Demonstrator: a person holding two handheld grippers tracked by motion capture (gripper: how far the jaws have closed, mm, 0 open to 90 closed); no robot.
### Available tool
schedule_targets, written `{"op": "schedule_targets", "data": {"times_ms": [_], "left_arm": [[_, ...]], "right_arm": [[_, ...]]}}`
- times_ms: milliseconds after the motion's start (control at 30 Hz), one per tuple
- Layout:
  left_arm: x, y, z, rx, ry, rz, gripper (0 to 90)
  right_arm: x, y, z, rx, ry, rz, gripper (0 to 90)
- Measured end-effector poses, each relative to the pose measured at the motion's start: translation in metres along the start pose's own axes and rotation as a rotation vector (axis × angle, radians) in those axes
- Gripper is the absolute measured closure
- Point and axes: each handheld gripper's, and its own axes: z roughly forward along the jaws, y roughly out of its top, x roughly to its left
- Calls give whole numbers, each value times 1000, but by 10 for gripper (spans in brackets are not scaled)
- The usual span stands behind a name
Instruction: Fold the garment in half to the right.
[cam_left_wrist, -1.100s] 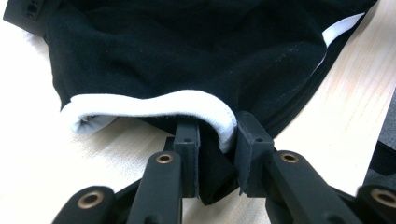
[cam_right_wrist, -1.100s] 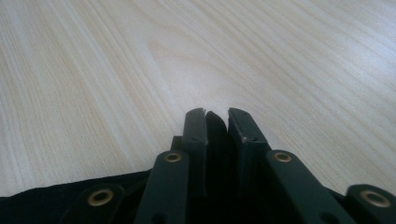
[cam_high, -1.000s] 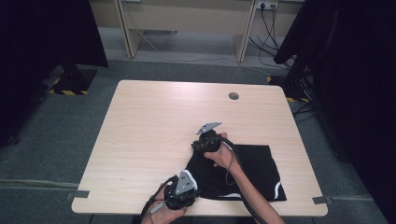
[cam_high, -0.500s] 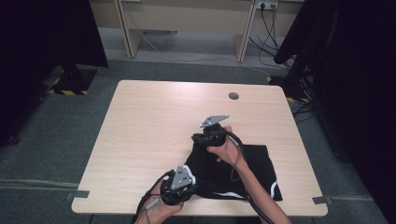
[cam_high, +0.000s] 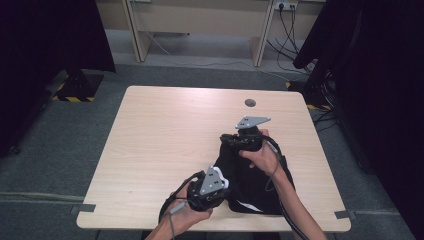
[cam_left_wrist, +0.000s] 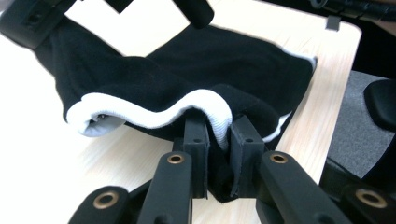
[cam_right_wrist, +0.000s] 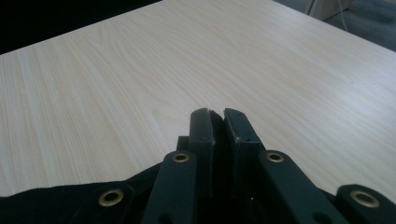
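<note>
Both my grippers, left (cam_left_wrist: 214, 135) & right (cam_right_wrist: 218, 123), are clamped on the black garment (cam_high: 250, 175); thin pinch, hem (cam_left_wrist: 154, 112) could slip if I tug apart.

No legible text, labels, brands or numbers in any view. Only marking noted: yellow-and-black hazard striping (cam_high: 75, 98) on the floor beside the counter's (cam_high: 165, 130) far left corner; it carries no characters.
</note>
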Motion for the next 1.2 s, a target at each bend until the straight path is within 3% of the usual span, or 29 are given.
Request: {"op": "schedule_targets", "data": {"times_ms": [300, 600, 967, 1067, 1200], "left_arm": [[-15, 29, 22, -35, -67, 7, 796], [-25, 48, 51, -36, -95, 18, 795], [-37, 50, 89, 10, -134, 21, 788], [-38, 47, 99, 20, -147, 5, 775], [-36, 40, 110, 30, -162, -1, 713]], "right_arm": [[-19, -10, -37, -35, -43, 27, 828], [-42, -31, -61, -48, -81, 60, 829], [-64, -69, -71, -31, -112, 115, 826], [-68, -76, -70, -19, -114, 125, 819], [-72, -84, -69, -8, -140, 148, 720]]}}
